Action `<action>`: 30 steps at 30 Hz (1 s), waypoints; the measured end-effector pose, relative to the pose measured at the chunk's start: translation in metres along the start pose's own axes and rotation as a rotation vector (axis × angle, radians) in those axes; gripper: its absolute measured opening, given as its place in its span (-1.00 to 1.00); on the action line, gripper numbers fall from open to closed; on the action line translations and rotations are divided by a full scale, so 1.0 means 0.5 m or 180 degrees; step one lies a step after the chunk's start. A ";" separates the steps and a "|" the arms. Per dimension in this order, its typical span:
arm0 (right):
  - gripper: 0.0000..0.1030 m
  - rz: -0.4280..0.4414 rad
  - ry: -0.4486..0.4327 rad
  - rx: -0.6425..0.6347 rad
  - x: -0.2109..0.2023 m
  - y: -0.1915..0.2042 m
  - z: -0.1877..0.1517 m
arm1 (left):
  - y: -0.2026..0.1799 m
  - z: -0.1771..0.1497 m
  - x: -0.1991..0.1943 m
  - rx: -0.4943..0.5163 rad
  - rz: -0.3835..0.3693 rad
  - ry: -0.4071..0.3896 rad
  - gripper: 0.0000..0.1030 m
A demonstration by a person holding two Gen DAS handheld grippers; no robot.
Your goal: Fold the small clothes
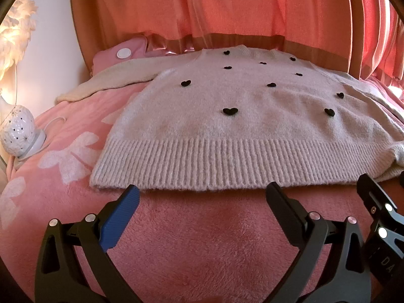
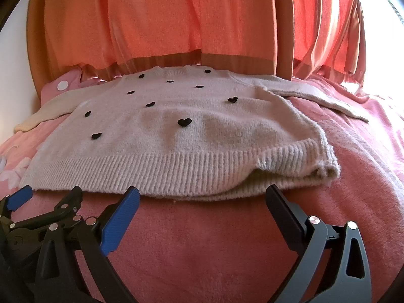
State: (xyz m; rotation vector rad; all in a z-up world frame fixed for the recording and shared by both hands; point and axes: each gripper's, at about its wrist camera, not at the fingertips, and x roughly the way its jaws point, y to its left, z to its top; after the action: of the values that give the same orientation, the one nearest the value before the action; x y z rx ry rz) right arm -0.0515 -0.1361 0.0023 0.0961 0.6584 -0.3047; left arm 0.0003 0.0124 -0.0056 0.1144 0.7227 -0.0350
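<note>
— Where's the garment?

— The sweater (image 1: 240, 116) lies front-up on the pink blanket (image 1: 192, 240) of the bed, black hearts showing, ribbed hem (image 1: 202, 161) toward me, collar toward the orange curtain (image 1: 227, 5). One sleeve trails off to the left (image 1: 108, 80), the other to the right (image 2: 315, 93). I'd say it's spread that way so both sides can be folded inward.

— And your claws?

— I have the left claw (image 1: 202, 192) spread wide, empty, its tips just short of the hem's edge. The right claw (image 2: 202, 193) is the same: spread, pinching nothing, hovering just beside the hem. They sit side by side; each camera catches the other at its margin.

— Why park them there?

— My guess is that the hem is the easiest edge to grab. Folding hasn't started, as far as I can judge.

— Any trouble ahead?

— The hem's right corner (image 2: 320, 161) is rumpled and lifted, so layers may separate there. The knit looks thick and soft; I'd want both layers between the fingers. A white lamp (image 1: 17, 131) stands off to the left, well apart.
</note>
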 end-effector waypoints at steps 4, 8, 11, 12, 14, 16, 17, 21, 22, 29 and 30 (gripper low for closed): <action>0.90 0.0000 -0.0001 -0.0001 0.000 0.000 0.000 | -0.002 0.001 0.000 0.0000 0.0000 -0.0002 0.90; 0.90 0.0000 0.0001 0.0000 0.000 -0.001 0.000 | 0.000 0.000 0.000 0.0001 0.0004 0.0000 0.90; 0.90 0.0003 0.0004 0.0003 0.000 0.000 0.000 | 0.004 -0.003 0.002 -0.0001 0.0003 0.0007 0.90; 0.90 0.0001 0.0004 0.0001 0.000 -0.001 0.000 | 0.006 -0.004 0.002 0.0001 0.0009 0.0005 0.90; 0.90 -0.0005 0.0009 0.0000 0.001 0.001 -0.002 | 0.004 -0.003 0.003 -0.0001 0.0002 0.0014 0.90; 0.90 -0.0013 0.0004 -0.0005 0.000 0.003 -0.006 | 0.006 -0.004 0.001 -0.0007 -0.0007 0.0014 0.90; 0.90 -0.0003 -0.0014 -0.0003 0.000 0.003 -0.004 | 0.009 -0.004 -0.002 -0.0019 -0.0027 0.0004 0.90; 0.90 0.0210 -0.0138 -0.0069 -0.029 -0.011 0.038 | 0.020 0.019 -0.022 -0.0045 -0.0313 -0.0004 0.90; 0.90 0.0240 -0.0168 -0.0060 -0.037 -0.023 0.060 | 0.027 0.031 -0.033 -0.0056 -0.0384 -0.0046 0.90; 0.90 -0.0067 -0.0390 0.0366 0.008 -0.253 0.255 | 0.063 0.164 -0.040 -0.0155 -0.0869 -0.0175 0.91; 0.90 -0.0165 -0.0398 0.0520 0.037 -0.310 0.275 | 0.071 0.186 -0.027 -0.0274 -0.0947 -0.0167 0.91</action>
State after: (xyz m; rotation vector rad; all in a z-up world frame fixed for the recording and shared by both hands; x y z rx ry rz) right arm -0.0049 -0.3135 0.1006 0.2146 0.5120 -0.4109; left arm 0.0542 0.0367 0.0758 -0.0768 0.6828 -0.2899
